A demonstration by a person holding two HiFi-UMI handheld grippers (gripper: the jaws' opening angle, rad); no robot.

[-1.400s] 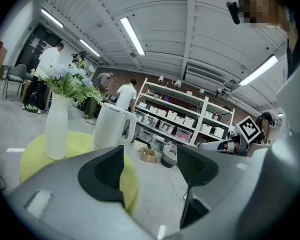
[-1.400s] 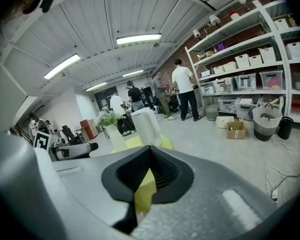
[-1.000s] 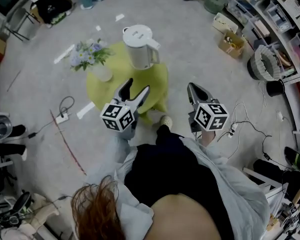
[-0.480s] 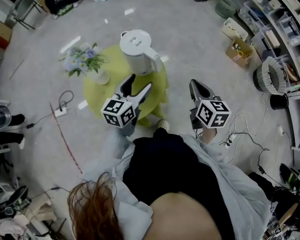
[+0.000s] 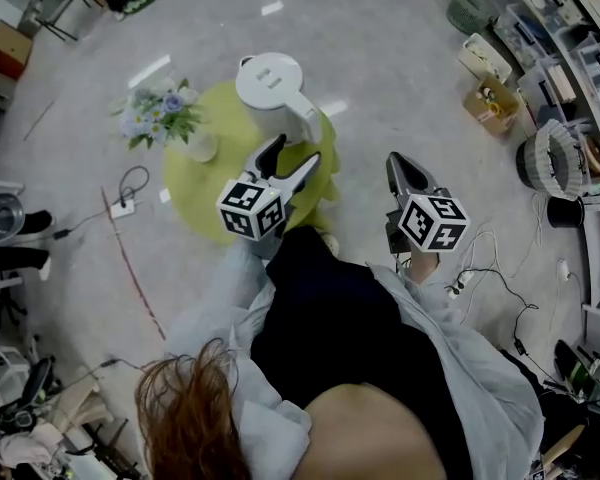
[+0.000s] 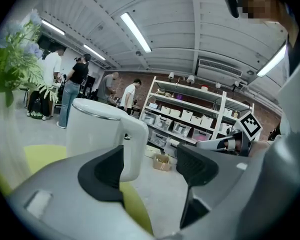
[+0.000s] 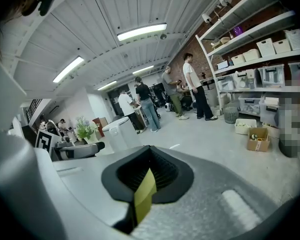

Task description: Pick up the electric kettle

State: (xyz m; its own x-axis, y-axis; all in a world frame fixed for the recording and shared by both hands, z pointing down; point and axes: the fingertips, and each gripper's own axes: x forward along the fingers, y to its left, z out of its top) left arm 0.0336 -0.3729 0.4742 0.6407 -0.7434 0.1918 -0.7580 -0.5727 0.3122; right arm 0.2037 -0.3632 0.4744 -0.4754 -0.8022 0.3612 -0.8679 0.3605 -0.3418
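On the yellow-green tabletop [image 5: 195, 183] the electric kettle [image 5: 270, 88] stands just ahead of our left gripper [image 5: 292, 155], whose jaws gape empty. Our right gripper [image 5: 400, 168], farther off, pinches a yellow slip [image 7: 145, 191].

head view looks steeply down; both gripper views sit low, sharing the kettle [image 6: 97, 134].
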